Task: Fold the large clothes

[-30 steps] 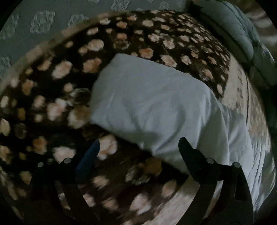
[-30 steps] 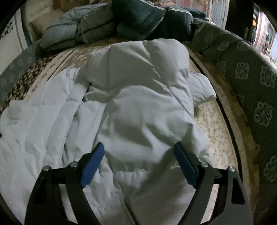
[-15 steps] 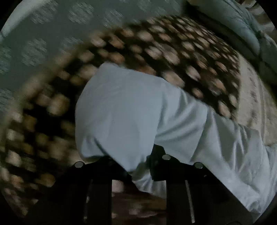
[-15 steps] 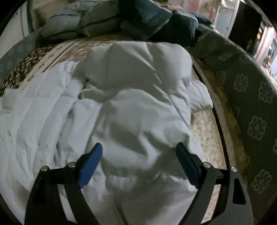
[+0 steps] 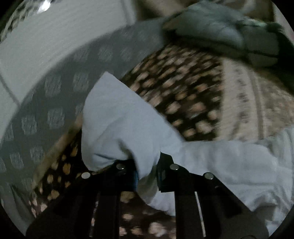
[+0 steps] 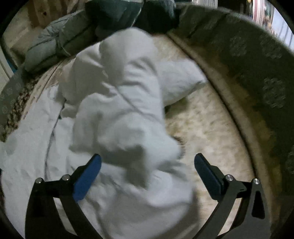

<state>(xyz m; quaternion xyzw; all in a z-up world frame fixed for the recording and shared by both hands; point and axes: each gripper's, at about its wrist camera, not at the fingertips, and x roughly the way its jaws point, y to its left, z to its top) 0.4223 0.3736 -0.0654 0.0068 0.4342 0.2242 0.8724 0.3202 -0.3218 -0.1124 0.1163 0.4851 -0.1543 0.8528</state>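
A pale blue padded jacket lies spread on the bed, its right sleeve sticking out sideways. My left gripper has the end of the jacket's left sleeve pinched between its pads, and the jaws are still closing on it. That sleeve hangs lifted off the brown spotted blanket. My right gripper hovers over the jacket's lower body. Its jaws are opening wide; the cloth sits below them and the blue pads do not press on it.
A folded grey-blue quilt lies at the head of the bed, with dark bedding beside it. A grey patterned bed side curves along the right, and another along the left. Beige sheet shows right of the jacket.
My left gripper closed on the sleeve end and raised it off the blanket while rolling. My right gripper slid over the jacket and its jaws widened.
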